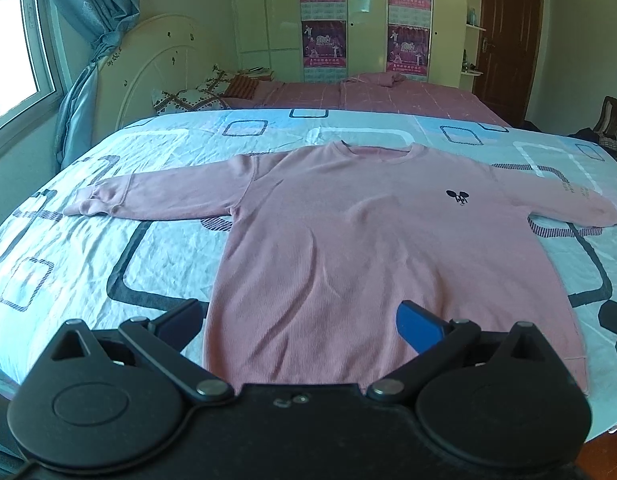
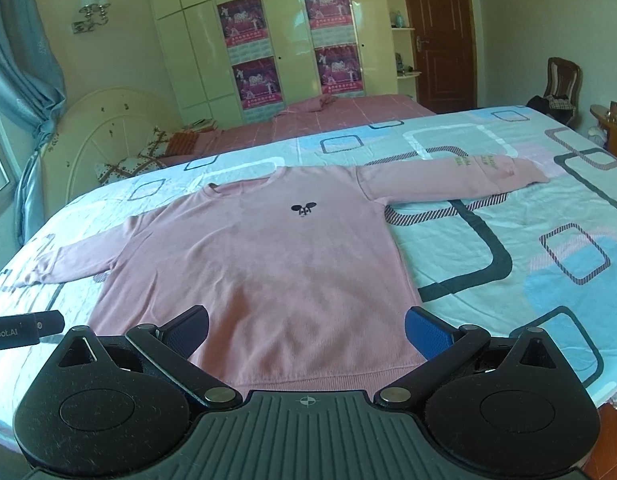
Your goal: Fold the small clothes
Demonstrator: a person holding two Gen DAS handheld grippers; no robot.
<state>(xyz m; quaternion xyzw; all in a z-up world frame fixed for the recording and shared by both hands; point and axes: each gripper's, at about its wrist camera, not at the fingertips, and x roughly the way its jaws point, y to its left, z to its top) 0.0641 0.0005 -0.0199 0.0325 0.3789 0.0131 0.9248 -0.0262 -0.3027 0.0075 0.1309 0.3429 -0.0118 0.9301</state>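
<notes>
We judge the pink sweatshirt (image 1: 372, 240) soft and limp; with both the left gripper (image 1: 302, 320) and right gripper (image 2: 306, 330) spread wide and empty, we'd pinch its hem near the bed's (image 1: 108, 248) front edge.

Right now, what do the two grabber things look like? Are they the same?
Nearly twins. Each gripper is matte black plastic with two round discs, silver pivot bolts and angled link arms. On both the left gripper and the right gripper, one finger pad is dark and the other bright blue. The right one has a ribbed base with a small crosshair mark. No hands or sleeves show.
</notes>
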